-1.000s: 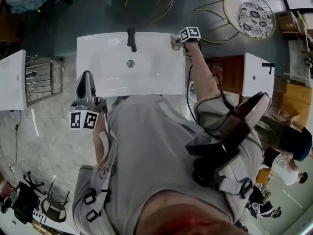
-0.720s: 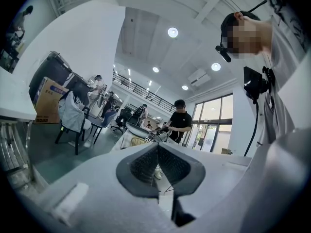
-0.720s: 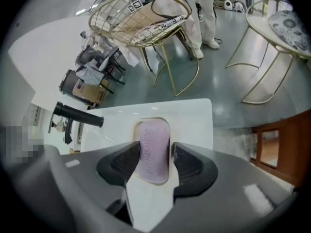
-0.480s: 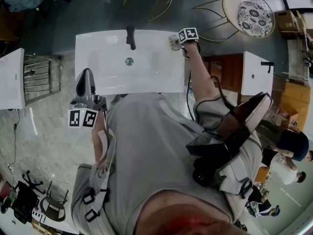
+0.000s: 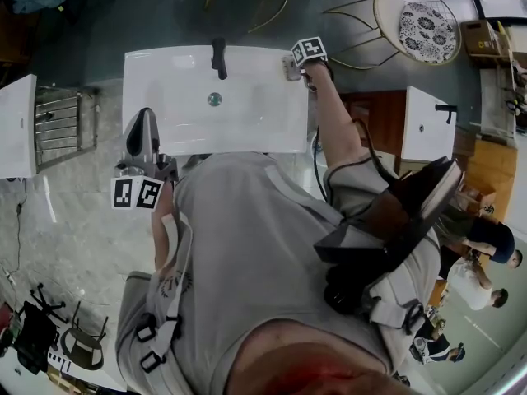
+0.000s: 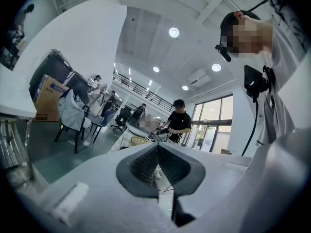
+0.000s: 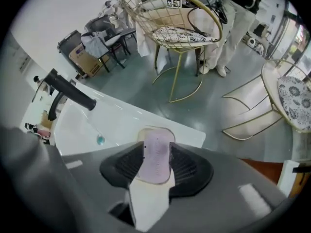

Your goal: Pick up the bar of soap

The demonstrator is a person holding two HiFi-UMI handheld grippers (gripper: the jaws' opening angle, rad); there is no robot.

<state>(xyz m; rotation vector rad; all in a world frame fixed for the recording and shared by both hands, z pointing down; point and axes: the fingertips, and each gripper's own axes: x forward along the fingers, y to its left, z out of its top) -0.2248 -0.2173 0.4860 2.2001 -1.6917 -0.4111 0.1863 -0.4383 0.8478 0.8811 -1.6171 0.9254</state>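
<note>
A pale pink bar of soap (image 7: 156,155) lies on a small dish at the far right corner of the white sink (image 5: 181,122). My right gripper (image 7: 156,168) straddles the soap, its jaws closing, and both dark pads touch the bar's sides. In the head view the soap (image 5: 289,69) shows as a small grey patch just under that right gripper (image 5: 295,64). My left gripper (image 5: 142,130) hangs at the sink's near left edge, away from the soap. In the left gripper view the left gripper (image 6: 158,147) is shut, its pads meeting with nothing between them.
A black faucet (image 5: 219,58) stands at the sink's back edge, above the drain (image 5: 214,99). Gold wire chairs (image 7: 170,18) stand on the floor beyond the sink. Another white basin (image 5: 428,126) is at the right, and a metal rack (image 5: 62,126) at the left.
The right gripper stays at the sink's far right corner over the soap. The whole head view has drifted a little up and left. The left gripper holds its place.
</note>
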